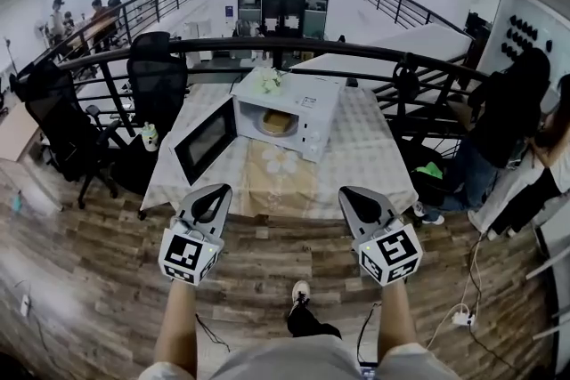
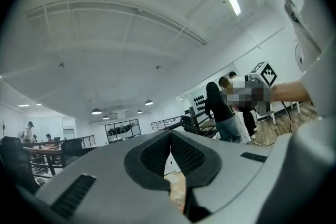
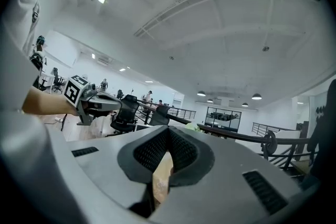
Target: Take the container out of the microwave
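Note:
A white microwave [image 1: 294,107] stands on a cloth-covered table [image 1: 365,169], its door [image 1: 207,138] swung open to the left. Inside the cavity sits a tan container [image 1: 277,122]. Both grippers hover level in front of the table's near edge, well short of the microwave. My left gripper [image 1: 216,189] [image 2: 170,136] is shut with nothing in it, below the open door. My right gripper [image 1: 350,190] [image 3: 168,131] is also shut and holds nothing, off the microwave's right front corner. Through each gripper's jaws only a sliver of the cloth shows.
A small green and white thing [image 1: 267,80] lies on top of the microwave. Black office chairs [image 1: 156,71] stand left of the table, and a black railing [image 1: 267,44] runs behind it. A person [image 1: 508,120] stands at the right. Cables [image 1: 459,316] lie on the wooden floor.

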`<state>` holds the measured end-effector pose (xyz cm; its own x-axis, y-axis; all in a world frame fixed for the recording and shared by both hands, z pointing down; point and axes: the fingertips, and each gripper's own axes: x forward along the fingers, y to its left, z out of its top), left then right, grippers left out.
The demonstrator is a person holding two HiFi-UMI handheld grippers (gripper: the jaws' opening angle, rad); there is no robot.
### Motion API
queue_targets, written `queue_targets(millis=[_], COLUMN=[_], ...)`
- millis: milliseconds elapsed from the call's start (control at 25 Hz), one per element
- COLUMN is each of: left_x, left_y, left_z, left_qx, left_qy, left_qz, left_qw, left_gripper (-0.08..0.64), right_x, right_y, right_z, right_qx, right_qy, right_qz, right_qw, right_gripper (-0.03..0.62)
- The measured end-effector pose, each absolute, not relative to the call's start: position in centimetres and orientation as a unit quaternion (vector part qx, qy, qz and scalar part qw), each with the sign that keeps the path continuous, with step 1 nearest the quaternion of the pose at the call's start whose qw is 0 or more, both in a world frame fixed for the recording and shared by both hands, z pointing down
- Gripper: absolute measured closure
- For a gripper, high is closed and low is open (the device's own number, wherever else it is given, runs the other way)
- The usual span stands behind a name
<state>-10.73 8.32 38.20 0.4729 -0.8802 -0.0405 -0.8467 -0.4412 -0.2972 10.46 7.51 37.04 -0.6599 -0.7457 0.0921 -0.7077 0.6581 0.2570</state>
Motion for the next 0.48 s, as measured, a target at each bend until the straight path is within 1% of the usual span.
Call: queue_targets(millis=[480], left_x=[-8.0], left_y=[-10.4], left_z=[38.4], left_qx=[-0.843], left_qy=[0.519], left_qz=[-0.080], left_qw=[0.115], left_gripper=[0.541], right_x=[12.8], right_y=[-11.7], right_z=[37.6], right_qx=[0.389], right_qy=[-0.913], right_qz=[-0.074], right_qw=[0.097], right_gripper=[0.580])
